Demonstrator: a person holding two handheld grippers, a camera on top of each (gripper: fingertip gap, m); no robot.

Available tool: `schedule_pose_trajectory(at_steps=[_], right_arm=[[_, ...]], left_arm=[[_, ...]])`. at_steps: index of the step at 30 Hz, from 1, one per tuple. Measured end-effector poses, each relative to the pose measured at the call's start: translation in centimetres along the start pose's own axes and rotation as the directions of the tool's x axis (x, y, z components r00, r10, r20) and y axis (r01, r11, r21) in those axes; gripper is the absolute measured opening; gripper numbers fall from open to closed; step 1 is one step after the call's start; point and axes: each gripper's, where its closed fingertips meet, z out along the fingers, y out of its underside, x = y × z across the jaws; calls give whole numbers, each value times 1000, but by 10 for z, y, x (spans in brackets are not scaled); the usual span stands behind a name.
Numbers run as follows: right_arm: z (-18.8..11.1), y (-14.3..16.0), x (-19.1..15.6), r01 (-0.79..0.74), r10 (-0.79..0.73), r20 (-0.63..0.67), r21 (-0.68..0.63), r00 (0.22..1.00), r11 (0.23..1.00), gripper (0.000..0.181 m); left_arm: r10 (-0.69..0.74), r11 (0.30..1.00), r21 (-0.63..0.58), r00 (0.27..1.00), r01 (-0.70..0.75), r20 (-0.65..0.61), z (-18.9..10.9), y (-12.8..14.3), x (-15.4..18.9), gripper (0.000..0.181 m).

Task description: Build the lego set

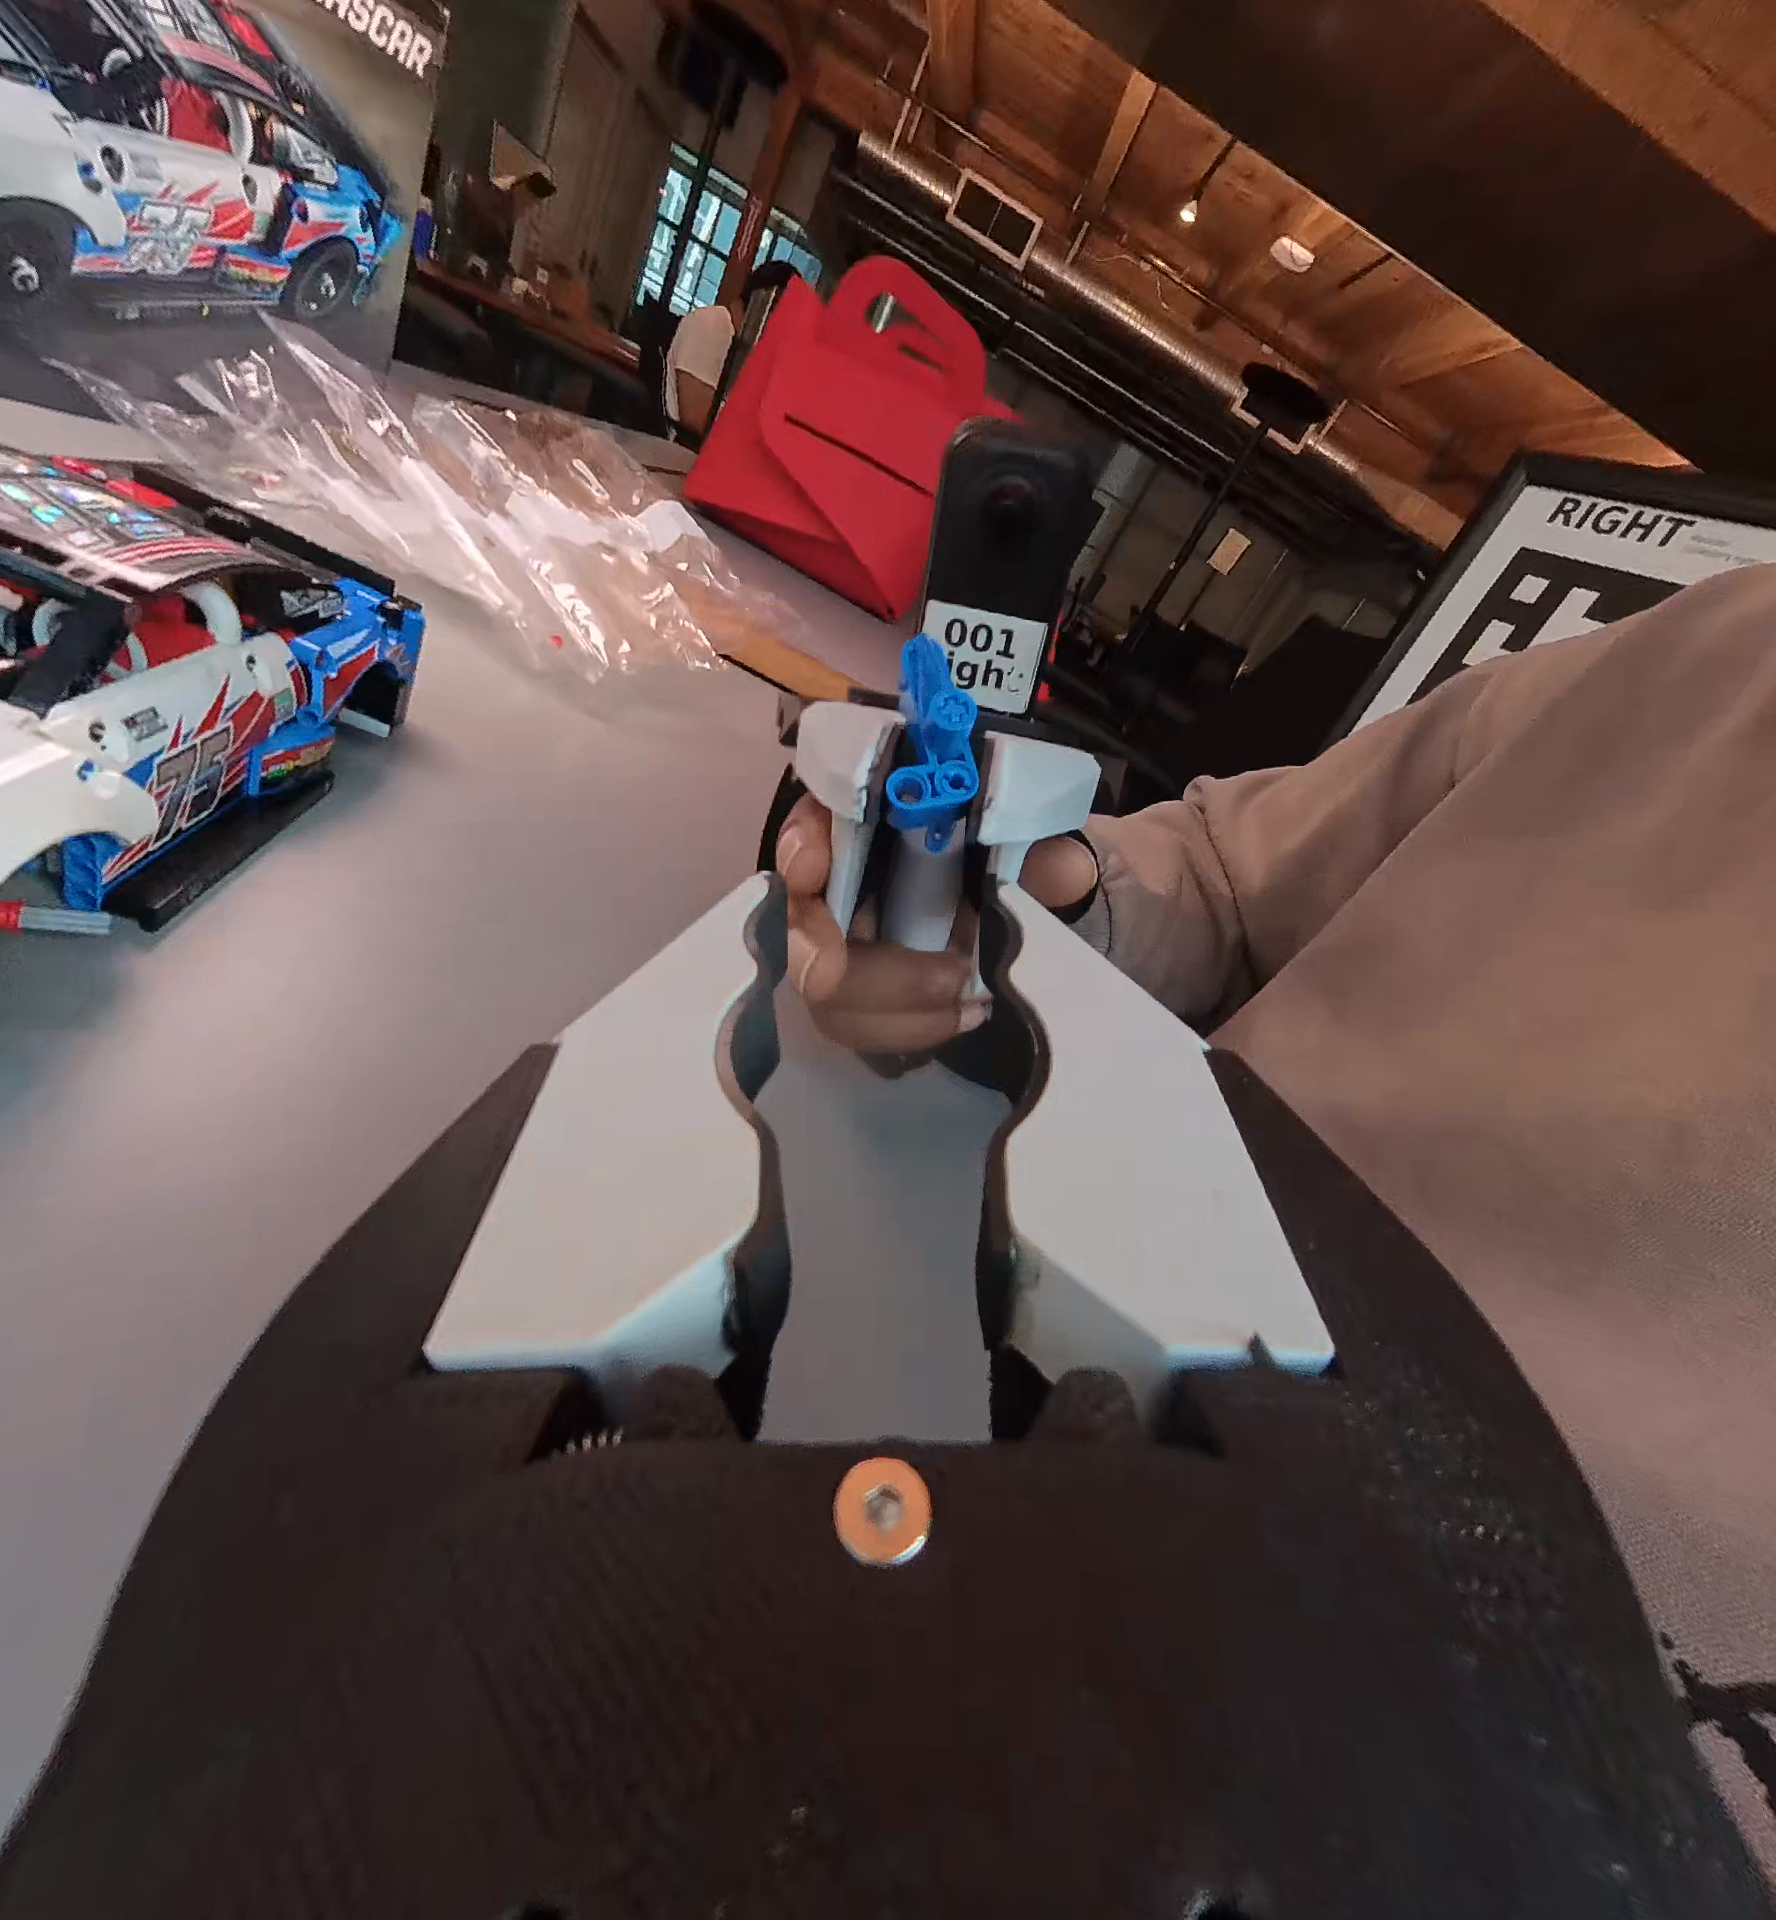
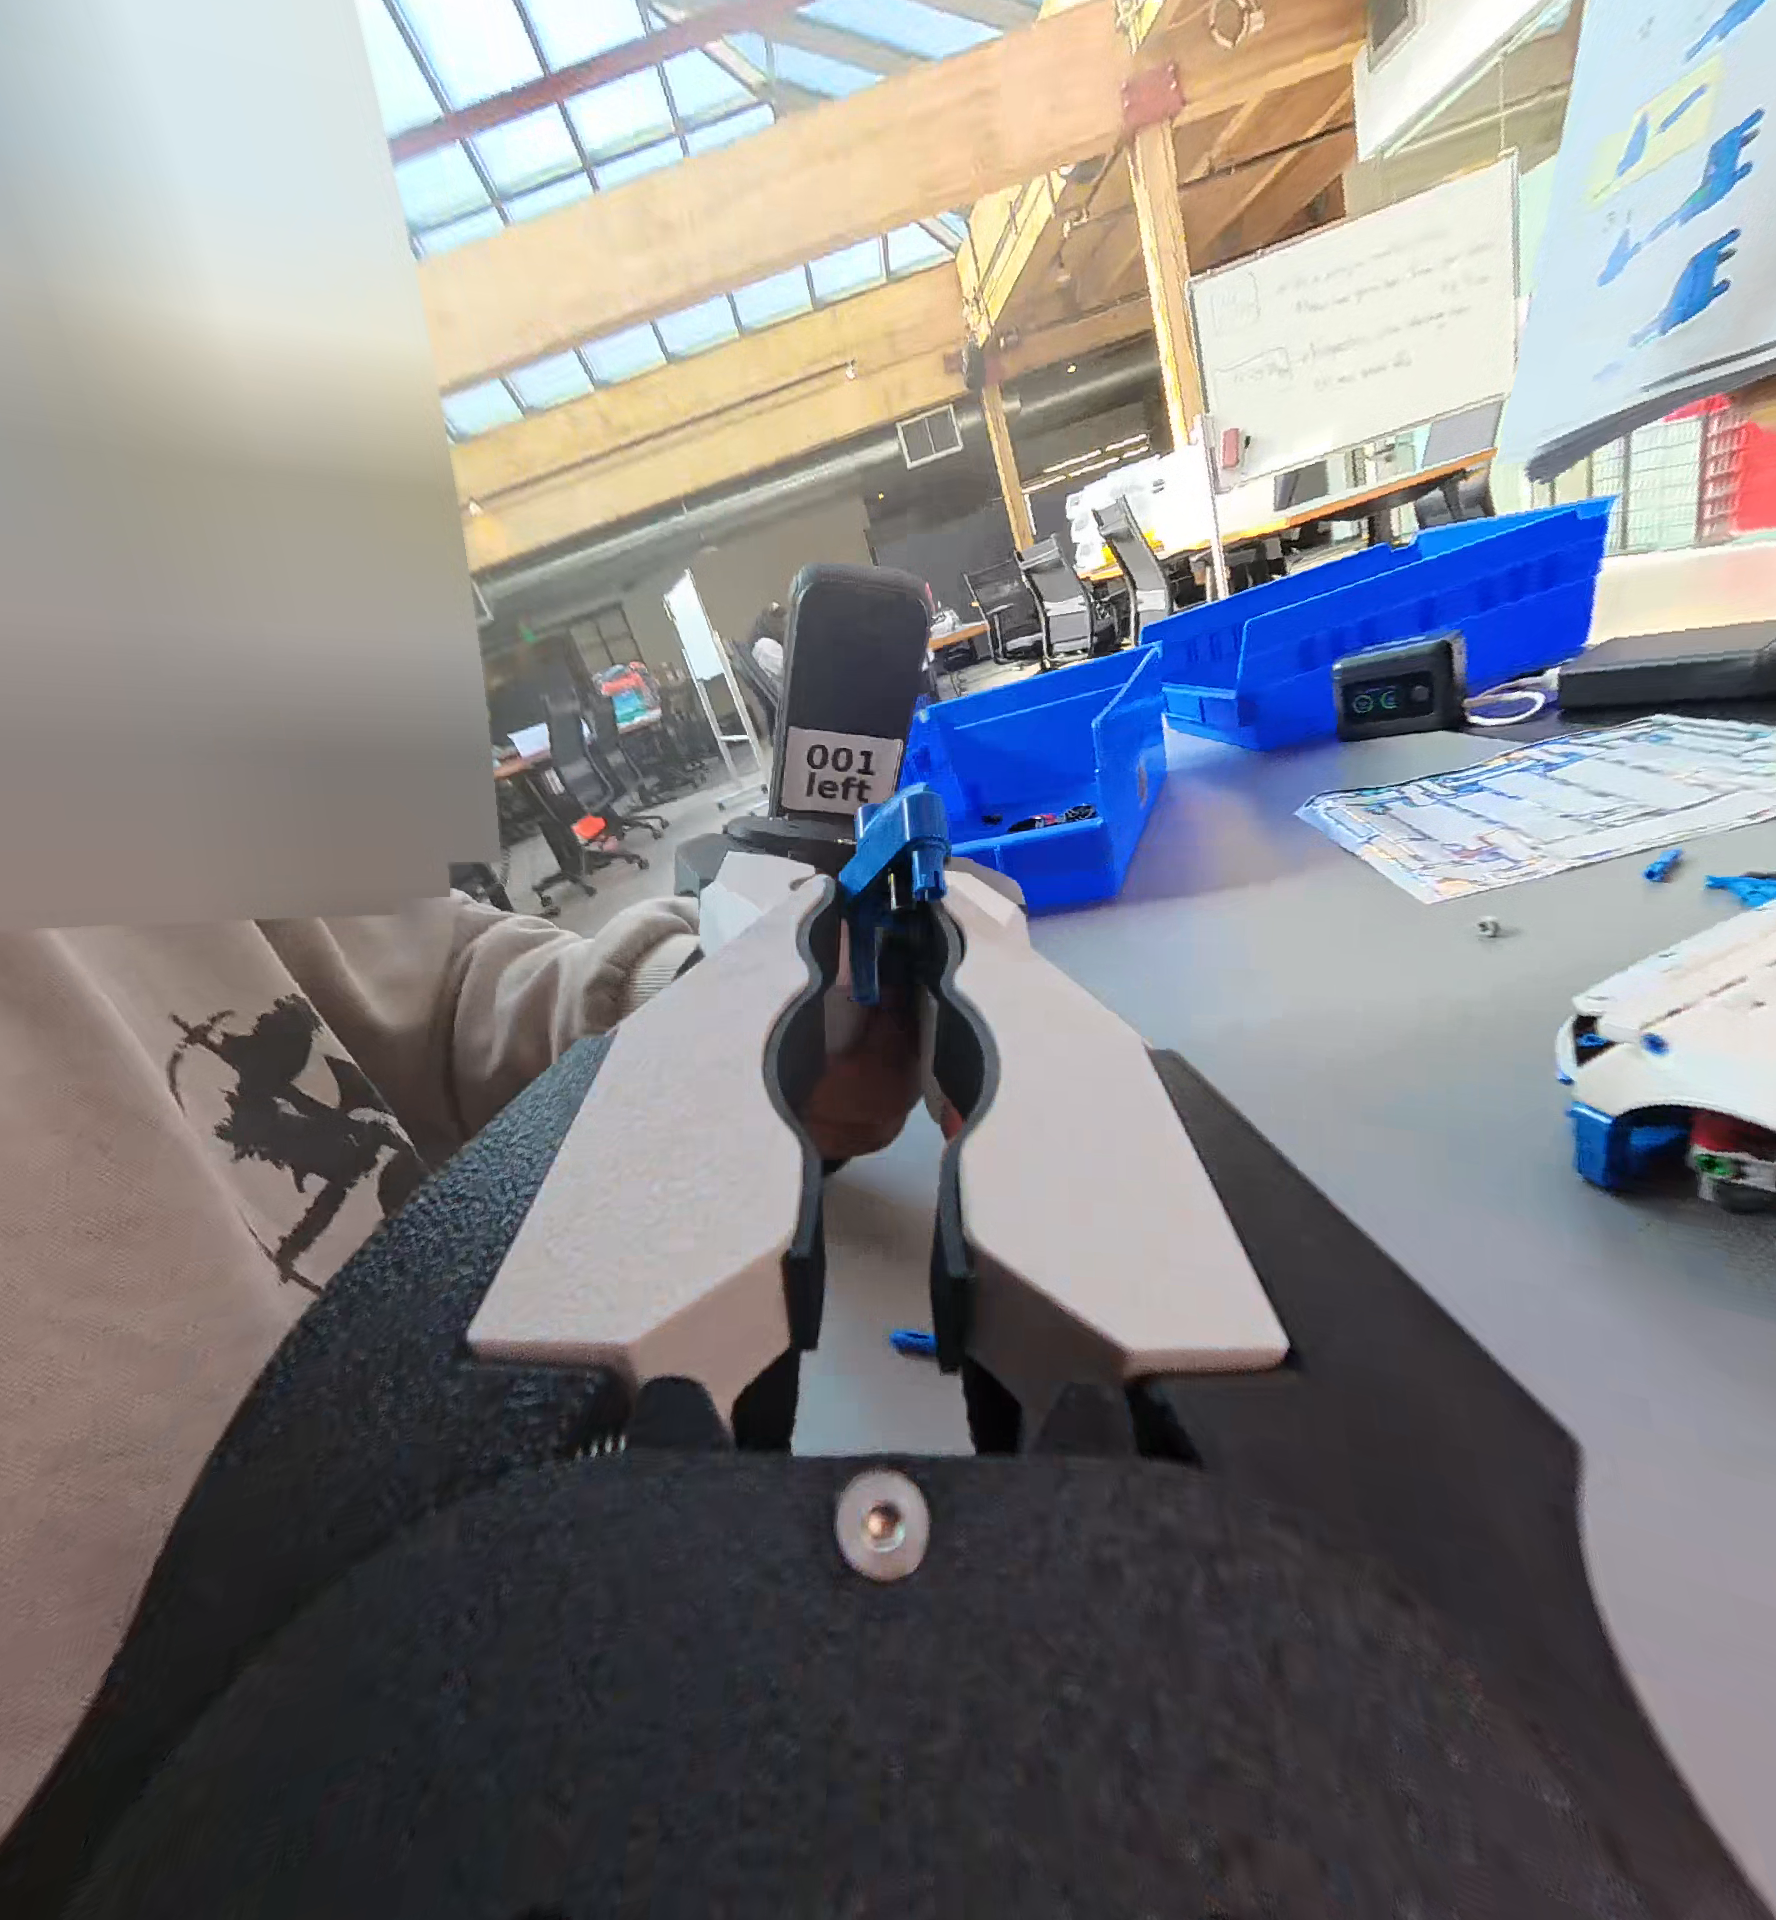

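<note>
My right gripper [image 2: 882,906] is shut on a small blue Lego piece [image 2: 894,836] made of joined connectors and holds it above the grey table. In the left wrist view the right gripper [image 1: 934,795] faces me with the blue piece [image 1: 928,764] sticking up between its tips. My left gripper [image 1: 884,904] is open and empty, tip to tip with the right one, just short of the blue piece. The partly built white, blue and red Lego race car [image 1: 136,717] stands on the table to the left; it also shows in the right wrist view [image 2: 1736,1049].
Clear plastic bags [image 1: 468,509], a red paper bag [image 1: 842,447] and the set's box [image 1: 136,177] lie behind the car. Blue bins [image 2: 1050,769], an instruction sheet [image 2: 1590,800], loose blue pieces [image 2: 1746,885] and a black device [image 2: 1398,688] are on the table. A person's sleeve [image 1: 1486,831] is at the right.
</note>
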Motion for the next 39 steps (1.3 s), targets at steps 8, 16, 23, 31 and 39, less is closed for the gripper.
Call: schedule_pose_trajectory(at_steps=[8, 16, 23, 31, 39], right_arm=[[2, 6, 6, 14, -14, -60, -14, 998, 1000, 12], [-6, 9, 16, 148, -159, -132, -95, 978, 984, 12], [-3, 15, 23, 22, -40, -185, -94, 982, 995, 12], [-7, 21, 5, 236, -244, -3, -231, 970, 944, 36], [-35, 56, -31, 638, -541, 342, -342, 768, 690, 34]], left_arm=[[62, 997, 31, 995, -64, 78, -4, -3, 0, 13], [84, 996, 18, 987, -87, 135, -10, -1, -7, 2], [360, 933, -100, 879, -347, 312, -10, 1, -19, 14], [134, 983, -141, 981, -115, 139, -12, 14, -12, 2], [-515, 845, -334, 802, 417, -302, -19, 42, 34, 2]])
